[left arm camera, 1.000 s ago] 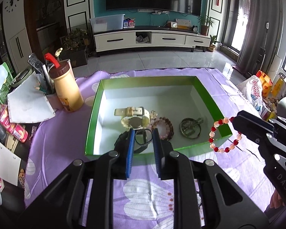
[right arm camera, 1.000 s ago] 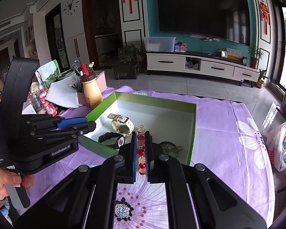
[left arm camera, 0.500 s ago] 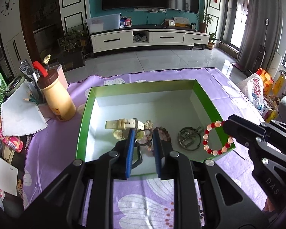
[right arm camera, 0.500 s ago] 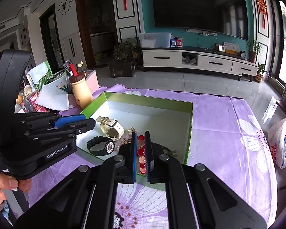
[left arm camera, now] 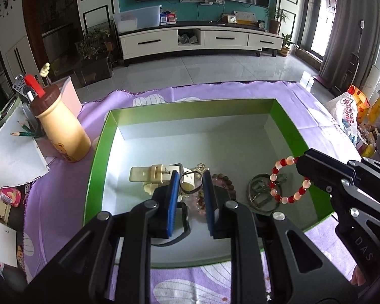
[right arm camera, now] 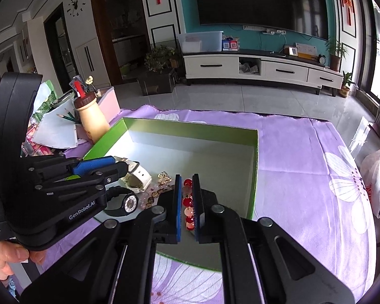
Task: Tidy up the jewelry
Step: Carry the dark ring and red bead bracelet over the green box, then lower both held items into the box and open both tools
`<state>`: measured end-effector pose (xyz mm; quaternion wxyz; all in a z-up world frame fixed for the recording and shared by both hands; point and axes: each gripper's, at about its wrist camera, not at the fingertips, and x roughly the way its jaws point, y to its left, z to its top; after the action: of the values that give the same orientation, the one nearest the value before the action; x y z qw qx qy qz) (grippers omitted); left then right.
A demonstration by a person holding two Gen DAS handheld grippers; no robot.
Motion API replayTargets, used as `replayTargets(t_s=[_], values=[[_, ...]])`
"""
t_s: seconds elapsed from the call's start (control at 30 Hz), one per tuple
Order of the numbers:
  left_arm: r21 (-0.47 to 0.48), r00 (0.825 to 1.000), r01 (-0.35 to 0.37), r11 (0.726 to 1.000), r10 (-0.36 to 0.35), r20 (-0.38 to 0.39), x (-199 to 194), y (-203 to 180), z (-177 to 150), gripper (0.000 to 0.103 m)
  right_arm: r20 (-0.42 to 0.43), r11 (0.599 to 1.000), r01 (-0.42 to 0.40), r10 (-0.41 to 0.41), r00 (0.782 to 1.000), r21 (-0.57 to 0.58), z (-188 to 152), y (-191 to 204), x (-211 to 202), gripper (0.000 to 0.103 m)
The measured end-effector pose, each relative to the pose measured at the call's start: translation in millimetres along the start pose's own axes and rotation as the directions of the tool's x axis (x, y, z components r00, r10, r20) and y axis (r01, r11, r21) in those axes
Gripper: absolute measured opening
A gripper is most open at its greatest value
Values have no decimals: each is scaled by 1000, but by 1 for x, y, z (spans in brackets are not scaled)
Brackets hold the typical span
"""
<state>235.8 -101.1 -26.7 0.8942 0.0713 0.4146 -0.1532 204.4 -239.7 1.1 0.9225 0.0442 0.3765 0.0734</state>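
A green box [left arm camera: 98,157] with a pale inside lies on the purple cloth. In it are a cream watch [left arm camera: 152,174], a brown bead bracelet [left arm camera: 225,182] and a metal ring piece [left arm camera: 261,192]. My left gripper [left arm camera: 190,174] is over the box's near half, shut on the strap of a black watch [right arm camera: 130,204] that hangs under it. My right gripper [right arm camera: 187,177] is shut on a red and pink bead bracelet [right arm camera: 187,202]. In the left wrist view that bracelet [left arm camera: 281,162] dangles from the right gripper [left arm camera: 302,162] above the metal ring piece.
A tan bottle [left arm camera: 63,131] with a brown cap, pencils and papers [left arm camera: 15,157] crowd the table left of the box. Snack bags [left arm camera: 347,111] sit off the right edge. A person's hand [right arm camera: 7,261] holds the left gripper. The purple cloth [right arm camera: 304,172] stretches right of the box.
Both grippers have moved forward and down, from the box's near edge to over its inside, each still carrying its piece. The things lying in the box have not shifted.
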Motion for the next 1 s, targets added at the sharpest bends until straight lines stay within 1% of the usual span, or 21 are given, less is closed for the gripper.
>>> replayTargets(t_s=[0.1,0.3,0.53,0.73,1.0], values=[[-16,1000,18,1000,-19,-19,9,2,4,19,-18,1000,-14,15,1000,26,3,-4,9,7],[-48,998,40,998,-43,-52,26,5,11,19,-45,999,-20,21,999,43,6,-7,24,7],[-74,993,78,994,-84,-82,41,5,16,19,-60,997,-23,27,998,68,11,-14,36,7],[-56,993,68,996,-73,-95,49,2,20,19,-73,995,-24,31,997,92,11,-19,43,7],[-18,992,53,998,-55,-115,56,-6,20,19,-89,997,-12,19,996,83,13,-17,49,7]])
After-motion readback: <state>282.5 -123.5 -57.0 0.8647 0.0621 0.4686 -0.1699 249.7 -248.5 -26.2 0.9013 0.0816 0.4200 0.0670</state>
